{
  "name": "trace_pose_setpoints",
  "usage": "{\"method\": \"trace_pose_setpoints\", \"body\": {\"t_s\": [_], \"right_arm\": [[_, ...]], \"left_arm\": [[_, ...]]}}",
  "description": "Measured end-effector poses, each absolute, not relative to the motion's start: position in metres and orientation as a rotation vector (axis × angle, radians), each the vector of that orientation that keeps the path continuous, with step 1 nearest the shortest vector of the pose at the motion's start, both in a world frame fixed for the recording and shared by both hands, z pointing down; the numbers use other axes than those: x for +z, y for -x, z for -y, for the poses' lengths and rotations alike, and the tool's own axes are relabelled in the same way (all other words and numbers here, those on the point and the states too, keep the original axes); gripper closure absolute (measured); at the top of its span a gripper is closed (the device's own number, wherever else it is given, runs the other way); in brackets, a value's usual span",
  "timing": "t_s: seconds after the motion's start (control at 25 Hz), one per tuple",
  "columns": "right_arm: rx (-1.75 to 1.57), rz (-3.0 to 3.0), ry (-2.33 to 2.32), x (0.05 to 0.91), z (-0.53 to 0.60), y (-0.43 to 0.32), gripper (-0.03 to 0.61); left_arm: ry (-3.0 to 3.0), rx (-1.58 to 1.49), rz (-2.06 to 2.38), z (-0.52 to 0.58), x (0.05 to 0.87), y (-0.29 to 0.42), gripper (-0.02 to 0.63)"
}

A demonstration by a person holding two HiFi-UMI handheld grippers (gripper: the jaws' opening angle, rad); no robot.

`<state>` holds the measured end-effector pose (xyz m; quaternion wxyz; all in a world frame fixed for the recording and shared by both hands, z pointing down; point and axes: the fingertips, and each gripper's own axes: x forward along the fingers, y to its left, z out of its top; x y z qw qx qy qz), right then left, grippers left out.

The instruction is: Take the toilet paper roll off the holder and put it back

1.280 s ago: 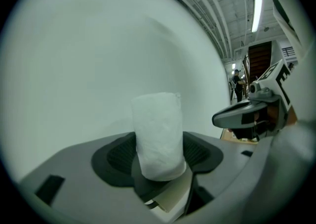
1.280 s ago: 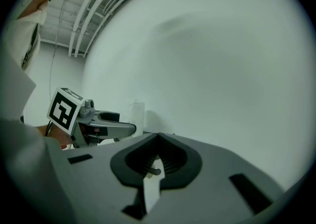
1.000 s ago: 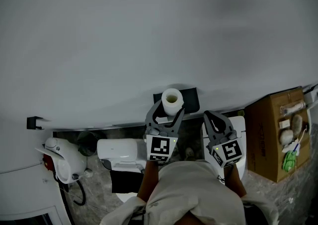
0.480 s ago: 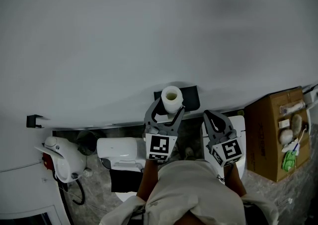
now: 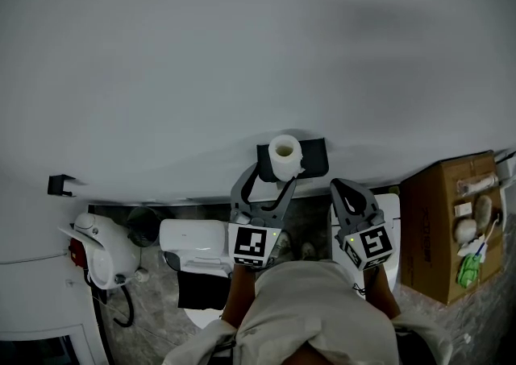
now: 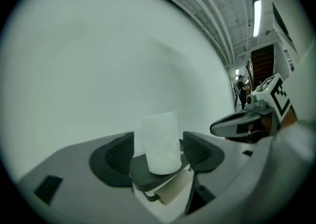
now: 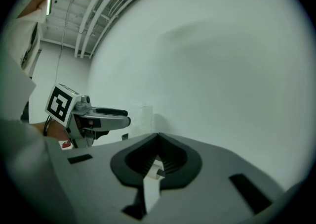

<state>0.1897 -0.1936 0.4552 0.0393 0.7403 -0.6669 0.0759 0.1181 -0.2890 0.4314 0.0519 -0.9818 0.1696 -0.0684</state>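
Nearest the camera, the person's pale shirt [image 5: 322,315] fills the bottom of the head view, with both grippers held out ahead of it toward the wall.

The right gripper [image 5: 340,186] sits to the right, well apart from the roll. Its own view shows its two jaws brought together with nothing between them.

The left gripper [image 5: 272,176] reaches further forward. Its jaws stand wide and are closing. The toilet paper roll [image 6: 159,141] stands between them, with a thin gap at each pad, so neither pad is pressing on it.

On the floor below, a cardboard box [image 5: 443,226] holding small items stands at the far right. A white appliance [image 5: 101,255] lies at the left.

Further off, the roll stands upright on the black holder [image 5: 313,159], its hollow core facing up toward the head camera. The holder is fixed to the plain pale wall [image 5: 242,49]. The wall takes up the whole upper part of the head view and is the backdrop in both gripper views. A small black bracket [image 5: 58,184] sits on the wall well off to the left.
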Motion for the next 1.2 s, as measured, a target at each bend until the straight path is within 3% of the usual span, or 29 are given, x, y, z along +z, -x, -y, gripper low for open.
{"method": "trace_pose_setpoints", "body": {"t_s": [1.2], "right_arm": [[0.264,2.246,-2.070,0.472,0.178,-0.157,0.583]], "left_arm": [[2.945,-0.240,-0.665,0.235,0.444,-0.078,0.371]]}}
